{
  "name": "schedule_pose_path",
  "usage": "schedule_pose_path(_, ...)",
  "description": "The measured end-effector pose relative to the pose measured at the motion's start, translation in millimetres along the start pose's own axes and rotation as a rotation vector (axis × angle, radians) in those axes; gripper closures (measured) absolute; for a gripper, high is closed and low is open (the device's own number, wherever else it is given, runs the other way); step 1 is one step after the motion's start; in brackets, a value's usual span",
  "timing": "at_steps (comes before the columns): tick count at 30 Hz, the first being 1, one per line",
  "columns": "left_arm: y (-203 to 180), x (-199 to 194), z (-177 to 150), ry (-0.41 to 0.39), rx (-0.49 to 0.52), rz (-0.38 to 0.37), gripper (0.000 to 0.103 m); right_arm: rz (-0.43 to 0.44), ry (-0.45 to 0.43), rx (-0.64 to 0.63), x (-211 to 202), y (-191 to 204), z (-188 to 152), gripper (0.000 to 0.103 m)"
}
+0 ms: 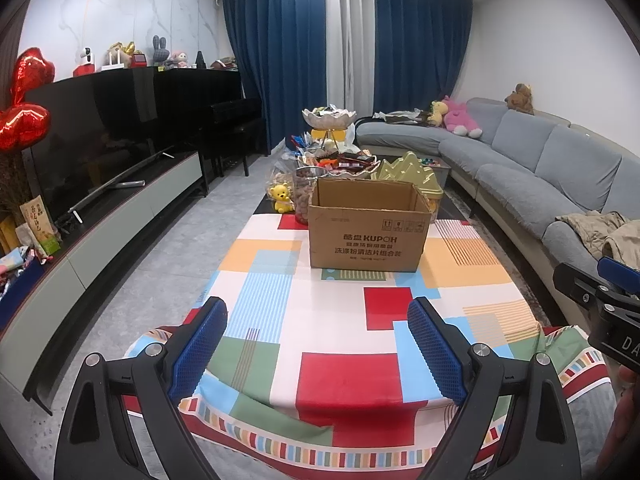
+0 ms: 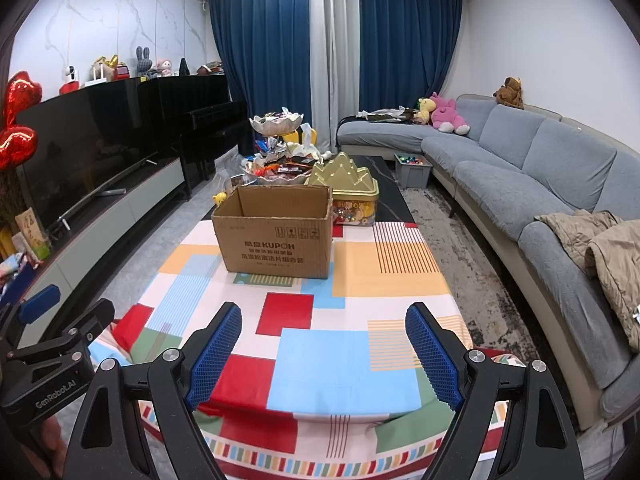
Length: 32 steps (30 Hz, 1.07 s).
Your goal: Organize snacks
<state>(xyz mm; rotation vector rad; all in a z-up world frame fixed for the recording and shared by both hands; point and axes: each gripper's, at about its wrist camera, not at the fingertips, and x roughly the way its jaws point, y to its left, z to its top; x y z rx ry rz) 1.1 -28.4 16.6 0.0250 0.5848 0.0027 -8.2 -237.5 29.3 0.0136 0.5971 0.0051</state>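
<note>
An open brown cardboard box (image 1: pixel 368 226) (image 2: pixel 276 232) stands on the far half of a table under a colourful checked cloth (image 1: pixel 340 320) (image 2: pixel 320 340). Behind it a tiered dish piled with wrapped snacks (image 1: pixel 340 160) (image 2: pixel 280 168) rises beside a gold tin (image 1: pixel 416 178) (image 2: pixel 352 184). My left gripper (image 1: pixel 318 344) hovers open over the near end of the cloth, nothing between its blue pads. My right gripper (image 2: pixel 324 350) is likewise open and empty. Each gripper shows at the edge of the other's view, the right gripper body (image 1: pixel 600 304) and the left gripper body (image 2: pixel 48 344).
A yellow bear figure (image 1: pixel 281 198) and a jar of nuts (image 1: pixel 305 196) sit left of the box. A grey sofa (image 2: pixel 540 184) with jackets runs along the right. A television (image 1: pixel 92 140) on a low cabinet lines the left, with grey floor between.
</note>
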Motion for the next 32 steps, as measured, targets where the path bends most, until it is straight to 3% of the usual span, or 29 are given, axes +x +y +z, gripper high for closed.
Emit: schedule_pose_path(32, 0.6, 1.8, 0.3, 0.0, 0.002, -0.001, 0.011, 0.001, 0.007, 0.003, 1.0, -0.8, -1.7, 0.018)
